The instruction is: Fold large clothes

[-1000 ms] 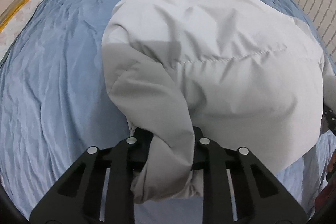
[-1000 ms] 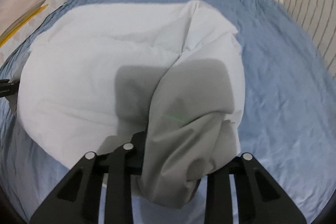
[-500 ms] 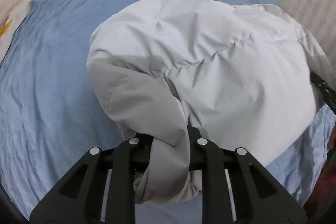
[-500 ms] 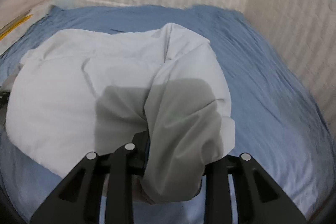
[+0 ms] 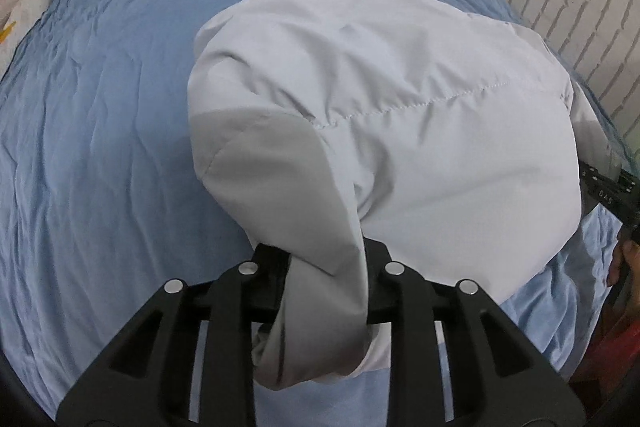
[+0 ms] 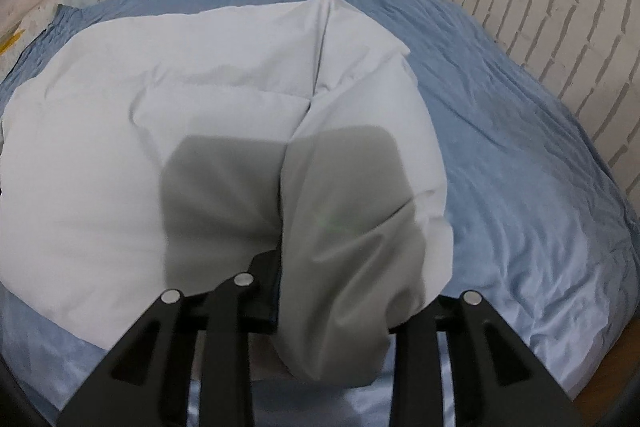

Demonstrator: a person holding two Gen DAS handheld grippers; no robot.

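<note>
Both the left hand-held gripper (image 5: 326, 291) and right hand-held gripper (image 6: 332, 303) stay clamped on the pale jacket (image 5: 400, 99), now swung back square over the bed (image 5: 100, 147), mid-fold.

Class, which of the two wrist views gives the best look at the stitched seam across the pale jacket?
The left wrist view: the seam runs sharp, its stitches visible, across the jacket. The right wrist view shows the jacket with only a fold line and shadow, no clear stitching.
</note>
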